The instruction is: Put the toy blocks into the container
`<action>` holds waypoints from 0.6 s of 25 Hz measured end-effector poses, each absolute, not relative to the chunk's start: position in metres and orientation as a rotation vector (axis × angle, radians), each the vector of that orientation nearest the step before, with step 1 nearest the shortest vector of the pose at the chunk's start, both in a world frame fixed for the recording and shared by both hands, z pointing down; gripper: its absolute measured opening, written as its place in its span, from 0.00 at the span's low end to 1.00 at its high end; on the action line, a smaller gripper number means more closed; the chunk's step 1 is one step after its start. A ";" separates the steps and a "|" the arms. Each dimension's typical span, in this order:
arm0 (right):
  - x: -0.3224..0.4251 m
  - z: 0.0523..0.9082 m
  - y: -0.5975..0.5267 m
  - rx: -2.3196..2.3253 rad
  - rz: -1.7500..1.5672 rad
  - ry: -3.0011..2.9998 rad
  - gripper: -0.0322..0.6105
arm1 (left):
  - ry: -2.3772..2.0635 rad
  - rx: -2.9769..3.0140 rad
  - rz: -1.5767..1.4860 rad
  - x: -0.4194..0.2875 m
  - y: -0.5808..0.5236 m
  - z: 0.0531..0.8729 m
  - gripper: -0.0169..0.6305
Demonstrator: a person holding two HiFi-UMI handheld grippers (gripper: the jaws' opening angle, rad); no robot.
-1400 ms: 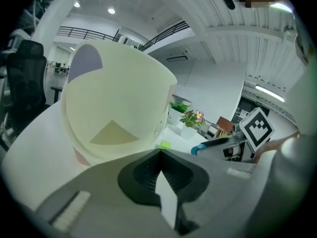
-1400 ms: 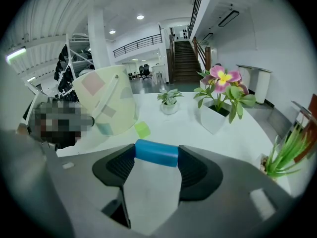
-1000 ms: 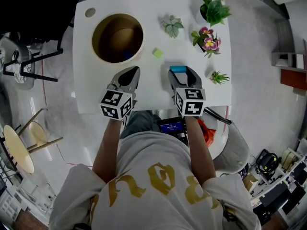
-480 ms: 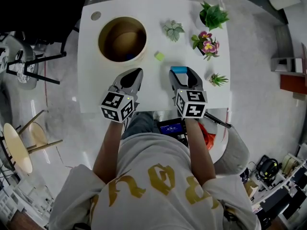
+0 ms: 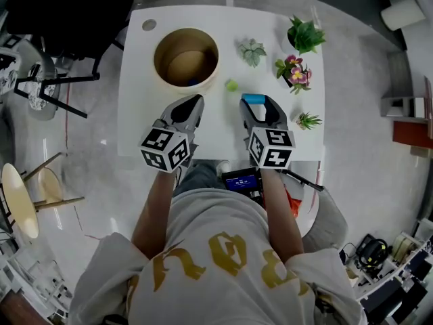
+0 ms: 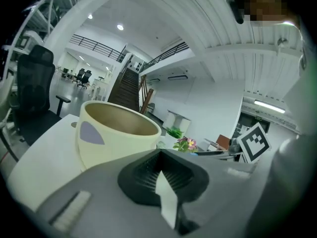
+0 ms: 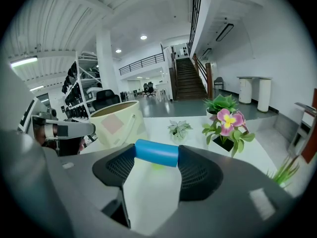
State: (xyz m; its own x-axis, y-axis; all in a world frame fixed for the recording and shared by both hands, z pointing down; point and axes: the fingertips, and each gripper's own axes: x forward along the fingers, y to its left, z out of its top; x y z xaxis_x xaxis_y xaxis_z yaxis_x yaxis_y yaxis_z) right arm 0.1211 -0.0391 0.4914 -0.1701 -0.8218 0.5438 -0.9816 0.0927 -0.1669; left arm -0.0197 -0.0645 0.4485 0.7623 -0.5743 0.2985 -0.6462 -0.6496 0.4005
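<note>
Holding a blue block (image 7: pixel 156 152) at its jaw tips, the right hand-held gripper (image 5: pixel 254 104) sits lower right of the container (image 5: pixel 157 51); a green block (image 5: pixel 231 84) lies outside it on the tabletop (image 5: pixel 142 114). Left hand-held gripper (image 5: pixel 195 103): closed, empty.

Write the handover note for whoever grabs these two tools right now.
Left tool: jaws together, empty, just short of the container.
Right tool: shut on the blue cylinder block, held crosswise at its tips.
Green block: loose on the table, between the container and the right tool.
Done: a blue thing seems to lie inside the container; too small to be sure it is a block.
Left: drop the blue cylinder block in, then fetch the green block.
</note>
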 end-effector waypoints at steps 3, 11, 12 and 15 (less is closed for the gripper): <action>0.117 0.485 -0.043 1.783 0.710 -2.086 0.52 | -0.957 2.447 0.163 -0.028 -0.067 0.443 0.03; 0.109 0.457 -0.056 1.799 0.690 -2.171 0.52 | -1.056 2.441 0.160 -0.047 -0.075 0.427 0.03; 0.108 0.454 -0.057 1.799 0.687 -2.182 0.52 | -1.069 2.431 0.142 -0.050 -0.077 0.424 0.03; 0.102 0.439 -0.063 1.810 0.663 -2.237 0.52 | -1.102 2.426 0.100 -0.059 -0.080 0.414 0.03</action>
